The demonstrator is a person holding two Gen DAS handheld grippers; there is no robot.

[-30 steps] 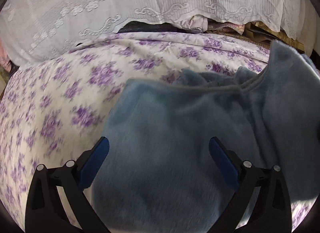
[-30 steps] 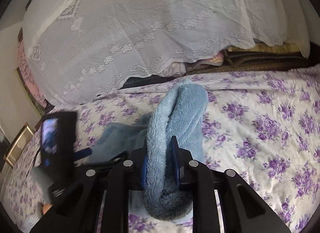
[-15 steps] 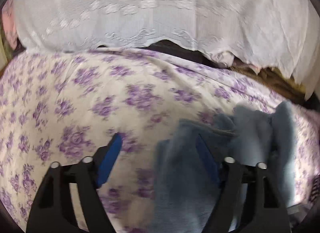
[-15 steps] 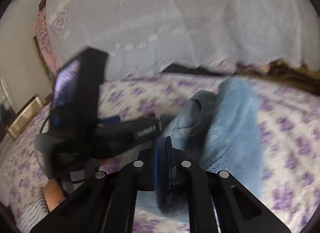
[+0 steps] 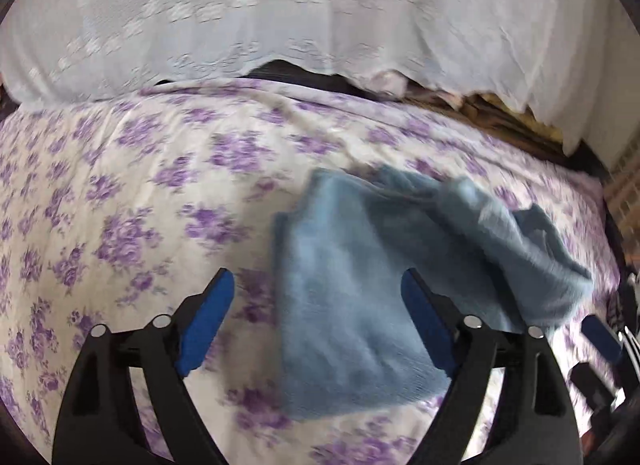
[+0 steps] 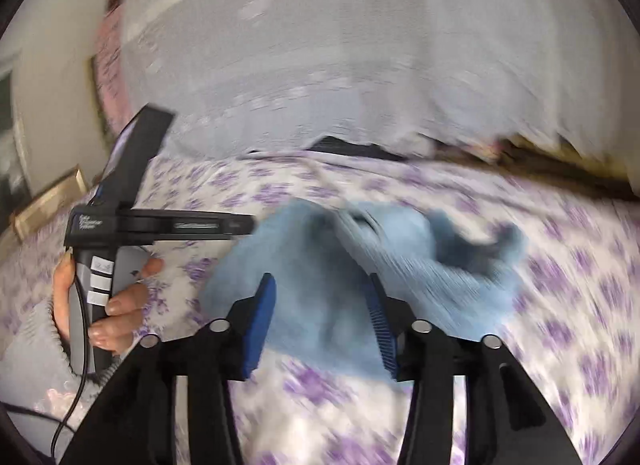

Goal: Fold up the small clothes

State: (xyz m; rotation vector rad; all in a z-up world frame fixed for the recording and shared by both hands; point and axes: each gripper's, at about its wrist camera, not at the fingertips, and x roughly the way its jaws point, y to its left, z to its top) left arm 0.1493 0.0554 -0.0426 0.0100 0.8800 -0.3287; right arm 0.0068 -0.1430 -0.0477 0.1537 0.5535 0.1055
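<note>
A fluffy light-blue garment (image 5: 360, 289) lies folded over on the purple-flowered bed sheet (image 5: 140, 193). My left gripper (image 5: 320, 325) is open and empty, hovering over the garment's left edge. In the right wrist view the same garment (image 6: 344, 265) lies loose on the sheet, blurred by motion. My right gripper (image 6: 322, 321) is open, its blue pads on either side of the near part of the garment, gripping nothing. The left gripper's body (image 6: 132, 221) and the hand holding it show at the left of the right wrist view.
A white lace cover (image 5: 320, 17) hangs over a pile at the far side of the bed. Dark and brown bedding (image 5: 500, 113) shows under its hem. A framed picture (image 6: 44, 201) leans by the wall at the left.
My right gripper has opened and let go of the blue garment, which has dropped onto the sheet. My left gripper stayed open and has pulled back to the left of the garment.
</note>
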